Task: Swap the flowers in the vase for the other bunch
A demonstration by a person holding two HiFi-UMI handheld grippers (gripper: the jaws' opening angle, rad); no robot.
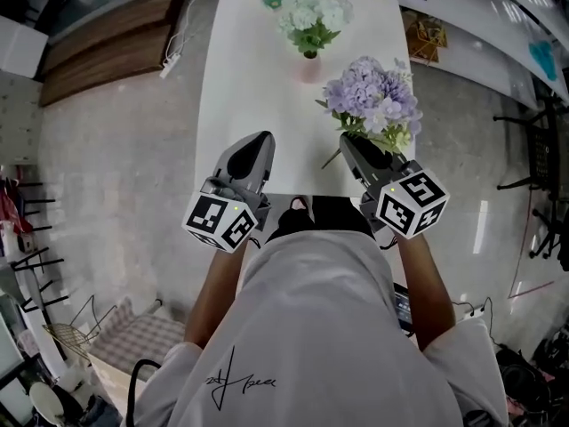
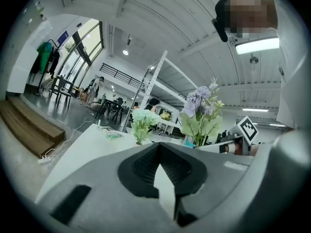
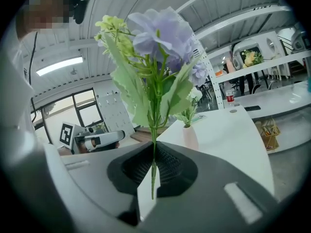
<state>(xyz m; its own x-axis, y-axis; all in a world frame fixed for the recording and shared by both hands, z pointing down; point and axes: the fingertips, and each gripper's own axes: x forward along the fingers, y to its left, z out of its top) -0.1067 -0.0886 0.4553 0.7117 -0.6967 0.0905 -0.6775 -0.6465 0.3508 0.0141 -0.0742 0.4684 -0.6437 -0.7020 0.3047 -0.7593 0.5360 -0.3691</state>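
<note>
The white table [image 1: 231,87] runs away from the person, most of its top bare. Over its near edge the right hand-held gripper [image 1: 348,142] has its jaws pressed tight on the thin green stems of the purple bunch [image 1: 373,96]. That bunch is off the table, its blooms fanning up and outward just past the jaw tips. In the right gripper view the stems stand upright between the ribbed pads [image 3: 167,161], and a short tail hangs below them. The left hand-held gripper [image 1: 263,139] is level with the right one and well to the left of the purple bunch, jaws together with nothing between them. Farther up the table stands the pale green bunch [image 1: 311,14] in the small pink vase [image 1: 310,68], well apart from both hand-held grippers.
</note>
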